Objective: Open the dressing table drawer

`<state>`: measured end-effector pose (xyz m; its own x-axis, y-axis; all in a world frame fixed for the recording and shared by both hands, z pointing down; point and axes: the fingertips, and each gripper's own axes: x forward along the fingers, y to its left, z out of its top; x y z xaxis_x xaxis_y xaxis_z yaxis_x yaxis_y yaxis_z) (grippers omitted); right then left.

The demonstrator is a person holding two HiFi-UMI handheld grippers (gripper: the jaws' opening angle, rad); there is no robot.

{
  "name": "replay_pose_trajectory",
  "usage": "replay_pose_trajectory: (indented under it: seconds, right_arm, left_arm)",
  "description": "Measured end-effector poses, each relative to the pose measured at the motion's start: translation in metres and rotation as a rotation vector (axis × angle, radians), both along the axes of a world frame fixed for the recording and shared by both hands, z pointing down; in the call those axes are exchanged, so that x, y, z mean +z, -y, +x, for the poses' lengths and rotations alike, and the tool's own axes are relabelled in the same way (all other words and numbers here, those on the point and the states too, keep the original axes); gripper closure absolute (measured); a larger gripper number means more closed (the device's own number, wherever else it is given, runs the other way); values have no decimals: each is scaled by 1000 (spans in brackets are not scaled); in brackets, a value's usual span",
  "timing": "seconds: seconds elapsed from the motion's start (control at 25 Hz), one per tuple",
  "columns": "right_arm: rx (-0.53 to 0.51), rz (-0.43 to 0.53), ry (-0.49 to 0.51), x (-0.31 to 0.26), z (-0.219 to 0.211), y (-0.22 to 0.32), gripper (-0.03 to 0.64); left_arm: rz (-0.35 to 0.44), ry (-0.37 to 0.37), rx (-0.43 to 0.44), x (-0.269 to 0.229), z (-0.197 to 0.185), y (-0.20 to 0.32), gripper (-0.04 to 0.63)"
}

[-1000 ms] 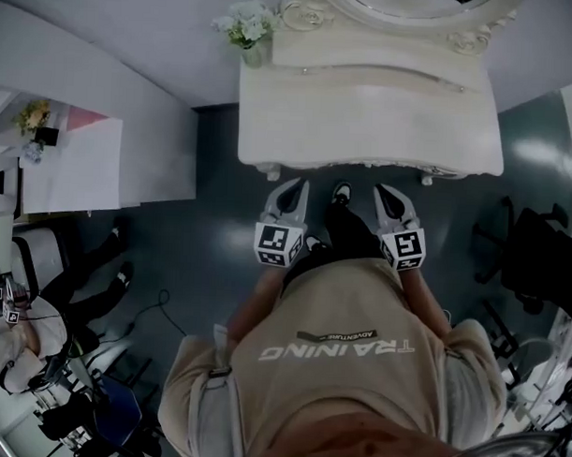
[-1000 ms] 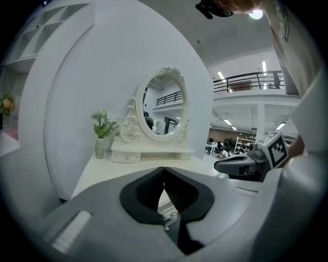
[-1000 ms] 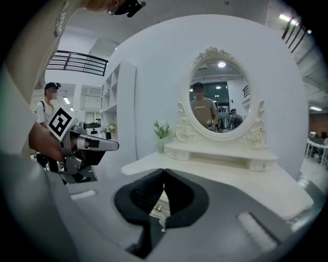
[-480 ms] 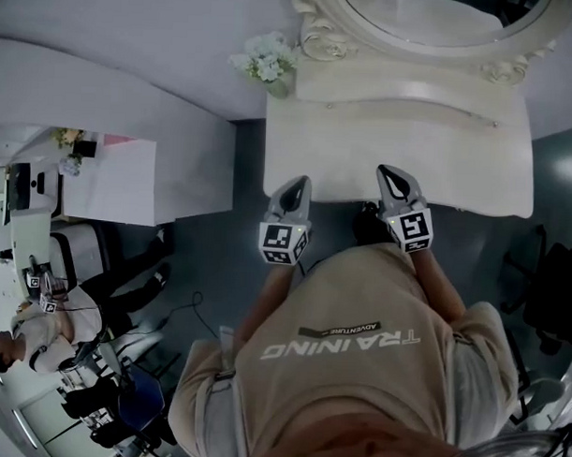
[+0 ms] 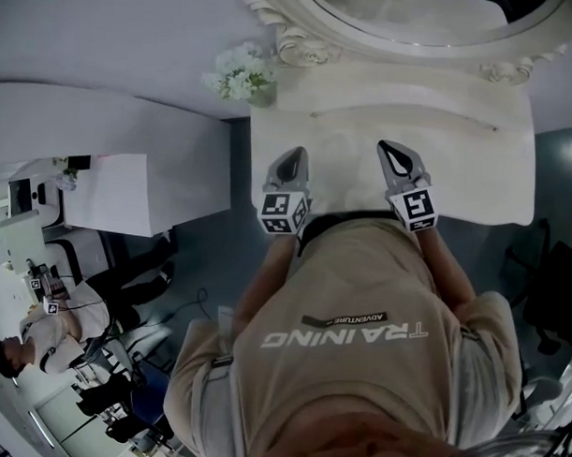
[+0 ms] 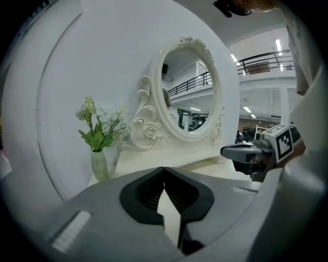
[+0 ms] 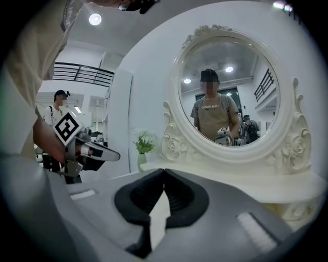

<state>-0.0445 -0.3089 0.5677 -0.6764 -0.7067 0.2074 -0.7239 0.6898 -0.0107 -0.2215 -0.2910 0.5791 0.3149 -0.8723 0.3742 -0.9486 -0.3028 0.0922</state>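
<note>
The white dressing table point(image 5: 475, 173) stands right in front of me, its oval mirror point(image 5: 415, 17) at the back. The top hides its drawer front in the head view, and neither gripper view shows a drawer. My left gripper point(image 5: 293, 158) hovers over the tabletop's front left part, jaws shut with nothing between them. My right gripper point(image 5: 392, 150) is level with it over the middle, also shut and empty. In the left gripper view, the left gripper point(image 6: 164, 171) points at the mirror point(image 6: 189, 94). In the right gripper view, the right gripper point(image 7: 164, 171) faces the mirror point(image 7: 228, 97).
A glass vase of white flowers point(image 5: 240, 76) stands at the table's back left corner. A curved white wall runs behind it. To the left are a white desk point(image 5: 109, 189) and a seated person point(image 5: 20, 331); dark chairs point(image 5: 551, 279) stand at the right.
The person has stepped up to the dressing table. Both grippers moved forward from in front of its edge to over its top, and stayed shut.
</note>
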Motion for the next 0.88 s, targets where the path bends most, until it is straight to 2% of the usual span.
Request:
replay_pose_trajectory:
  seconds: [0.24, 0.44, 0.48, 0.52, 0.56, 0.88]
  right_arm:
    - [27, -37, -11, 8, 21, 7, 614]
    - [48, -80, -22, 20, 40, 12, 614]
    - [48, -85, -23, 23, 42, 14, 613]
    - [46, -87, -23, 24, 43, 17, 614]
    - [44, -87, -22, 25, 43, 21, 613]
    - [44, -64, -21, 24, 46, 44, 614]
  left_arm:
    - [-90, 32, -55, 47, -2, 44, 586]
    - [-182, 11, -109, 88, 0, 74, 584]
    - [-201, 14, -121, 96, 0, 80, 551]
    - [-223, 12, -132, 105, 0, 85, 482]
    - [-241, 10, -140, 112, 1, 90, 468]
    - [-306, 37, -175, 145, 5, 114, 468]
